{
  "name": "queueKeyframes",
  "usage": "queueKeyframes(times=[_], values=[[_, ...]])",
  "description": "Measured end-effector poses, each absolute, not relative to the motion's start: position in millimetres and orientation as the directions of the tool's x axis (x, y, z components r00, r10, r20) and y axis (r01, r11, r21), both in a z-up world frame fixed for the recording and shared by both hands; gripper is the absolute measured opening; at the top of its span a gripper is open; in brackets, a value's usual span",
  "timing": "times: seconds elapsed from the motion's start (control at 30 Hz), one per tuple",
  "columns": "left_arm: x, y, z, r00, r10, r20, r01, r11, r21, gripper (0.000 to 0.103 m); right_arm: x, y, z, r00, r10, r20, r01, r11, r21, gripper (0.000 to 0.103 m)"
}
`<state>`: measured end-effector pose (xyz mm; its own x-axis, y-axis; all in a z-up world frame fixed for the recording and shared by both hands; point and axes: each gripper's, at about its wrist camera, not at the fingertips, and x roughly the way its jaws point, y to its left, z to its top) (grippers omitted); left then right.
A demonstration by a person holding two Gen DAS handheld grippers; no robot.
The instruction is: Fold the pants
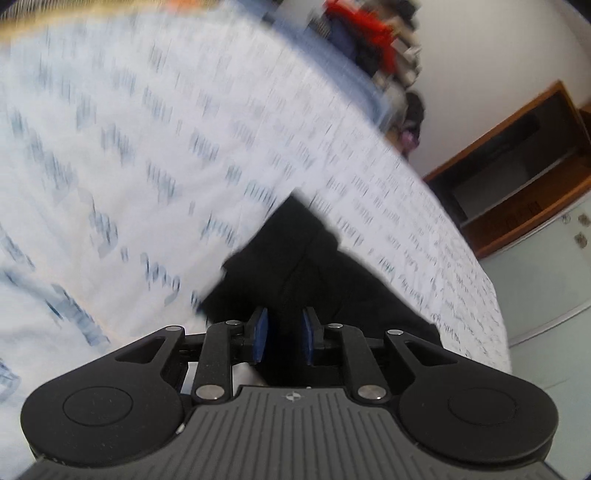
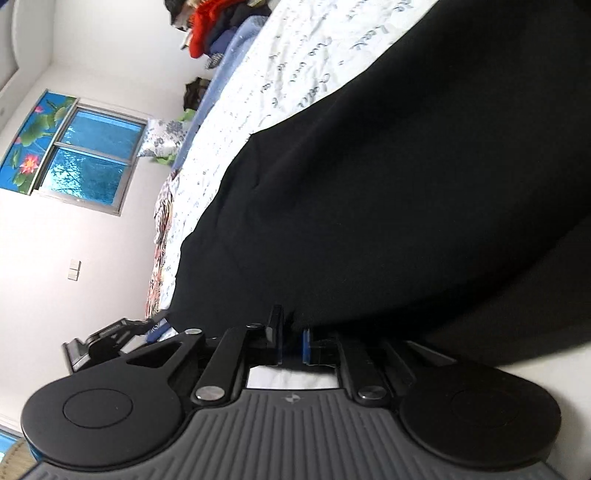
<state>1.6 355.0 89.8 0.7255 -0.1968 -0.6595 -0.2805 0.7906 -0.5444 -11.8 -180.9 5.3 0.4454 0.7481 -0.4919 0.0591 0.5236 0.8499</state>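
While the black pants (image 2: 388,184) lie spread on the bed sheet (image 1: 147,147), folding looks barely begun | left gripper (image 1: 284,332) pinches cloth | right gripper (image 2: 291,343) nearly closed on hem

White walls (image 2: 92,229), daylit; aluminium-framed window (image 2: 94,155) with blue lotus-print blind (image 2: 35,136) above it. Bed in white sheet with blue script print (image 1: 147,147), red and dark clothes pile (image 2: 207,29) at far end. Brown wooden open shelf unit (image 1: 517,166) beside pale cabinet (image 1: 546,280).
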Motion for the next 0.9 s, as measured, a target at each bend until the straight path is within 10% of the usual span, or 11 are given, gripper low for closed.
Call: queueKeyframes(times=[0.2,0.4,0.9], values=[[-12,297,132,0.821,-0.275,-0.501,-0.062,0.828,-0.557,0.035,-44,-289,30,0.653,0.631,-0.419,0.103,0.473,0.875,0.013],[10,205,102,0.718,-0.474,-0.511,0.154,0.823,-0.547,0.037,-70,-393,40,0.827,0.307,-0.47,0.306,0.455,0.836,0.074],[9,150,16,0.607,-0.513,-0.607,0.225,0.844,-0.487,0.043,-47,-403,2,0.874,0.272,-0.402,0.292,0.368,0.883,0.063]])
